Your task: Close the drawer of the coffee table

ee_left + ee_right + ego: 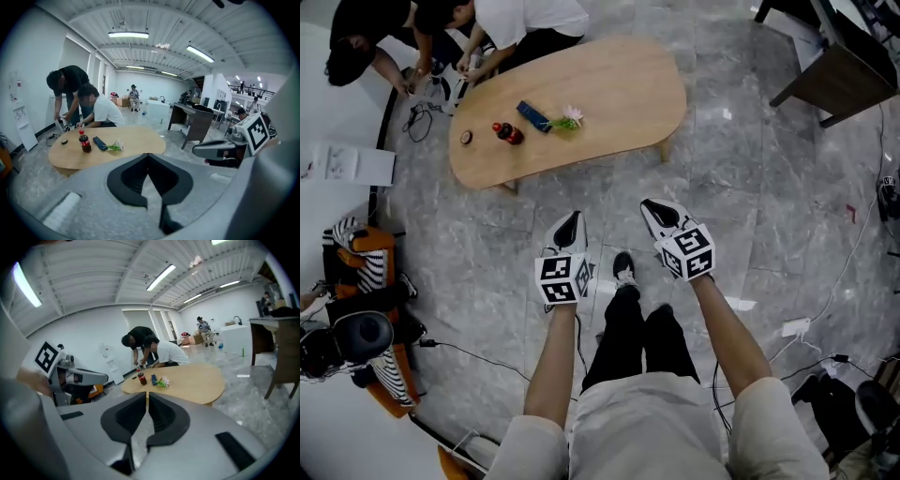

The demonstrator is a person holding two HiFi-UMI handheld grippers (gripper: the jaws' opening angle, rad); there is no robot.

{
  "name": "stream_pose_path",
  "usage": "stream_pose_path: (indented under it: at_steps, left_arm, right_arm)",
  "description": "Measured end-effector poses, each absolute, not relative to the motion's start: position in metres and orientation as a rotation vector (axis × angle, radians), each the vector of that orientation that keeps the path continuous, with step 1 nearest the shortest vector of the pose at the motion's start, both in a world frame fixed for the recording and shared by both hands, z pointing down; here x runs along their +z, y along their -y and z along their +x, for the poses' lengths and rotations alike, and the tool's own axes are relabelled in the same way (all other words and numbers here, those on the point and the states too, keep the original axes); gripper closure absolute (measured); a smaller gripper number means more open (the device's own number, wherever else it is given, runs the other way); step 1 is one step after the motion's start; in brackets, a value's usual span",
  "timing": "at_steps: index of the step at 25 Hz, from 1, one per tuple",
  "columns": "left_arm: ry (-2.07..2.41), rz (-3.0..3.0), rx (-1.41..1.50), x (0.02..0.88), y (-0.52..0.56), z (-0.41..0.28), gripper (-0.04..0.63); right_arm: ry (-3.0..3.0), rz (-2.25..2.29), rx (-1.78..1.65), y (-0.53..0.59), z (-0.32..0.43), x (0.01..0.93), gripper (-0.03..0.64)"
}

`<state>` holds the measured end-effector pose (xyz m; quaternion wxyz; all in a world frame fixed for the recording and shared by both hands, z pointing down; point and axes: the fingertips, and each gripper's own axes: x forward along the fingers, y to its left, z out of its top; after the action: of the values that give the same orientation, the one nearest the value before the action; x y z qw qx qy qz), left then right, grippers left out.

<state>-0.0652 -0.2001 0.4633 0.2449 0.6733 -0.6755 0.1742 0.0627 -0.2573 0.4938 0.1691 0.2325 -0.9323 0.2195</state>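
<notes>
Wooden coffee table (619, 94) sits well beyond left gripper (570, 223), right gripper (658, 212).

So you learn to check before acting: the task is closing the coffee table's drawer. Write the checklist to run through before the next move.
1. Left claw empty, jaws together: ok.
2. Right claw empty, jaws together: ok.
3. Drawer of the light wooden oval coffee table located: cannot tell; no view shows one.
4. Both claws close to the table: not ok; they hang over the grey marble floor, apart from it.
5. Red-capped dark bottle upright on the tabletop: ok.
</notes>
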Motion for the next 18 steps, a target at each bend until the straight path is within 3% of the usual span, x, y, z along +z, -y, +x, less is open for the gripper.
stream_pose_path:
  at_steps: [10,18]
  left_arm:
    - [1.878,1.81,0.337,0.346,0.081,-0.016,0.586]
    - [1.861,1.732,0.244,0.339,0.021,0.021,0.584]
  right_arm:
    - [2.552,0.645,0.575,0.135,0.088,0.383,0.6]
    - [2.525,0.791,0.573,0.079,0.128,0.363,0.601]
